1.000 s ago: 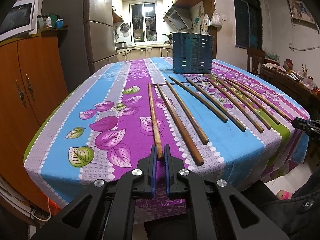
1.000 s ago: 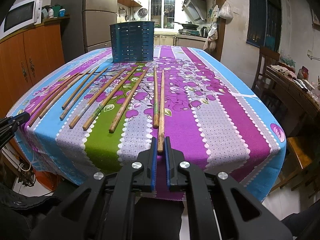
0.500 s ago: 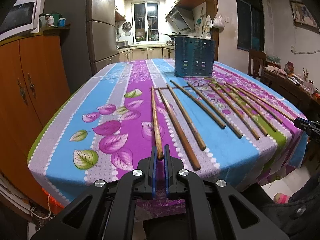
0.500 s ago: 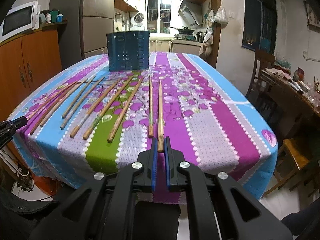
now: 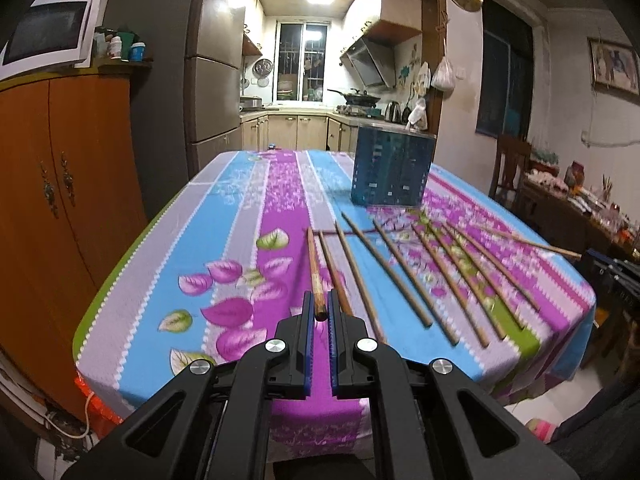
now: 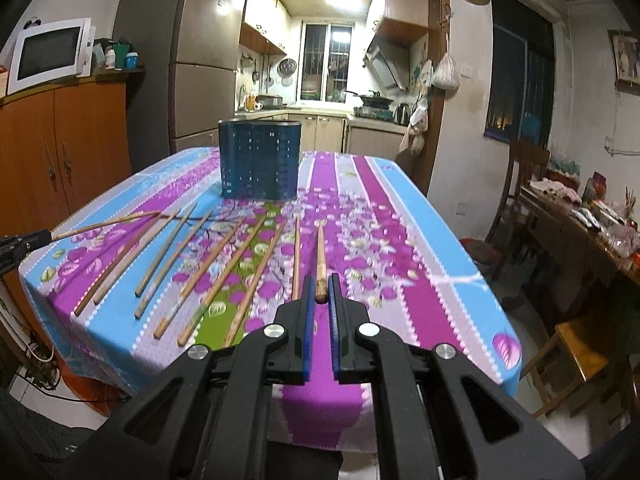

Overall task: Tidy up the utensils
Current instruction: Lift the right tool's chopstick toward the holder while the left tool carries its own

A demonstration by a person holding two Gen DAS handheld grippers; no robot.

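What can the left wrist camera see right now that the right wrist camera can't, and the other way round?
Only the left wrist view shows the left hand-held gripper shut on the chopstick at the left end of the row.

Only the right wrist view shows the right hand-held gripper shut on the chopstick at the right end, and a wooden chair beside the table.

Both show the blue utensil holder, the remaining chopsticks on the tablecloth, the microwave and the kitchen behind.

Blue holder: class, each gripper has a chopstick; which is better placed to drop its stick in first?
Probably right: the blue holder looks nearly straight ahead of the right gripper, but off to the side of the left gripper.
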